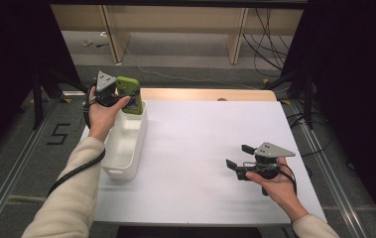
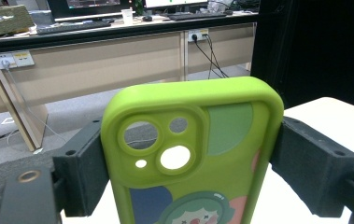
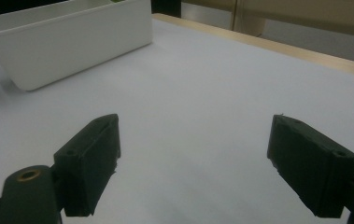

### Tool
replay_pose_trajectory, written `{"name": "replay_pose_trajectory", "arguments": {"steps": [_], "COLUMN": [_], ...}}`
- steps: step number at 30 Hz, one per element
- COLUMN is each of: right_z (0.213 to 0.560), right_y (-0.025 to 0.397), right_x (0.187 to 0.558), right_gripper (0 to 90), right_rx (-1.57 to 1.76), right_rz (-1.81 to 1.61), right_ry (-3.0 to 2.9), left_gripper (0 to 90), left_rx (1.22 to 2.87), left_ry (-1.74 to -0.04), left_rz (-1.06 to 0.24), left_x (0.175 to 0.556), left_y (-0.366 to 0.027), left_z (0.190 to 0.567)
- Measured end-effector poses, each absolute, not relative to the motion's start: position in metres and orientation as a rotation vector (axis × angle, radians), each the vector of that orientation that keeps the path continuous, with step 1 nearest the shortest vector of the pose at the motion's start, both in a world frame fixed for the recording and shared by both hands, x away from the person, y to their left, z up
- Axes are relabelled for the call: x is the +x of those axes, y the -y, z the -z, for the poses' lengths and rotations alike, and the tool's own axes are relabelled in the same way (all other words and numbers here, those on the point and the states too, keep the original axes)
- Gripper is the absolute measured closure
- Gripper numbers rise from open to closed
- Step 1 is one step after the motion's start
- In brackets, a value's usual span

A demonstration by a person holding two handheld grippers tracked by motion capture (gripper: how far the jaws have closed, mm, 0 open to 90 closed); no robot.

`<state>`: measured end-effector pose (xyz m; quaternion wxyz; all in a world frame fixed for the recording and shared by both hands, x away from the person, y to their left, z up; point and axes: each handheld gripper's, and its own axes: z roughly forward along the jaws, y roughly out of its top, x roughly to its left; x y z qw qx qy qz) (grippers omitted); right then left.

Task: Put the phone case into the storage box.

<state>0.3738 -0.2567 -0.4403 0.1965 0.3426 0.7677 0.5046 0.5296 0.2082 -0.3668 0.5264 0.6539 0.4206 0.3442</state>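
Green phone case (image 1: 130, 95) sits clamped between the left gripper (image 1: 121, 96) jaws, held upright just over the far end of the white bin (image 1: 124, 148), up around 10 o'clock on the table (image 1: 200, 139). Camera cutouts and a cartoon print face the left gripper view. Right gripper (image 1: 239, 156) hangs low near 4 o'clock, jaws spread wide with nothing between them.

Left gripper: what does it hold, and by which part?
The left gripper holds a green phone case by its two long side edges, near the camera cutout.
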Motion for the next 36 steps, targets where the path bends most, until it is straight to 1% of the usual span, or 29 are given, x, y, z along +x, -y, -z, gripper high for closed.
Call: {"name": "replay_pose_trajectory", "arguments": {"steps": [36], "right_z": [0.441], "right_y": [0.257], "right_x": [0.374], "right_gripper": [18.3], "right_rx": [0.962], "right_rz": [-1.414], "right_ry": [-2.157], "left_gripper": [17.0], "left_rx": [1.562], "left_ry": [-1.038], "left_rz": [-0.816], "left_x": [0.545], "left_y": [-0.209], "left_z": [0.376]}}
